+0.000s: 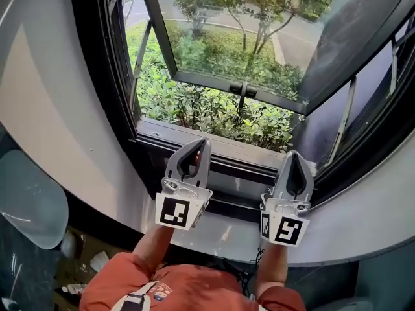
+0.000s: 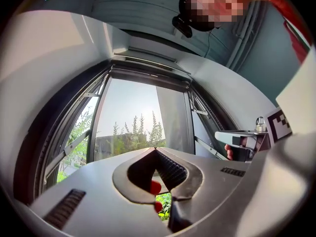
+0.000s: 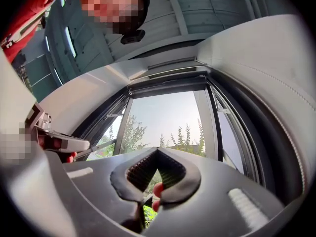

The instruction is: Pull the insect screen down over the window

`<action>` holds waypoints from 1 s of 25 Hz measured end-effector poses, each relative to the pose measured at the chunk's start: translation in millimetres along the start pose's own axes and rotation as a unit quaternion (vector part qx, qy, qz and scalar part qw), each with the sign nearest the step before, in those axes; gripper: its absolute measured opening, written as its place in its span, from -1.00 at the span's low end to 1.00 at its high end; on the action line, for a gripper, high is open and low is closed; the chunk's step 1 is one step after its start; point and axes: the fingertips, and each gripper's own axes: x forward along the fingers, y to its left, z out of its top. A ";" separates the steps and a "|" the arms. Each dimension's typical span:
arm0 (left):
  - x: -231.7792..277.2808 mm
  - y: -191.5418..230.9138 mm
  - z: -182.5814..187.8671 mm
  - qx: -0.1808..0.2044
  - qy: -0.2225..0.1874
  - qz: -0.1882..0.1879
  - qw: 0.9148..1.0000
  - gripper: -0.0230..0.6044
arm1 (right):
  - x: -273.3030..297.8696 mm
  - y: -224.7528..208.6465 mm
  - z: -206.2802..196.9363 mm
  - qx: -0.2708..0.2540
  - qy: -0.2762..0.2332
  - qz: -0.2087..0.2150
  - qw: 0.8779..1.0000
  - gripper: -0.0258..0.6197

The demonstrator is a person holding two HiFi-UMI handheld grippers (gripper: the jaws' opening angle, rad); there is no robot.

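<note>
The insect screen (image 2: 148, 77) looks rolled up at the top of the open window (image 1: 214, 76), not yet drawn, so the reach comes first: the left tongs (image 1: 196, 148) and right tongs (image 1: 293, 155), both closed and empty, must open to catch its bar.

Orange-red shirt (image 1: 194, 289), grey tongs (image 1: 203, 142), marker cubes (image 1: 175, 211)

The window (image 1: 214, 149) is set in a dark frame within a curved pale wall. Its glazed sash (image 1: 194, 80) is swung outward at the bottom and held open. A black handle (image 1: 242, 91) is fixed on the bottom rail. The opening is left uncovered.
</note>
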 end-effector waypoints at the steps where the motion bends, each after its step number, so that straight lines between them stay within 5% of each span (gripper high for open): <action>1: 4.7 1.0 6.7 0.006 -0.008 -0.001 1.000 -0.91 | 5.6 -1.8 7.2 -0.005 -0.010 0.000 1.000 -0.89; 15: 60.9 35.0 109.2 0.061 -0.135 0.014 0.989 -0.91 | 77.5 -35.7 100.3 -0.064 -0.121 -0.010 0.990 -0.89; 25: 96.0 40.4 185.8 0.090 -0.180 0.004 0.979 -0.91 | 125.3 -43.9 159.5 -0.113 -0.166 0.000 0.980 -0.89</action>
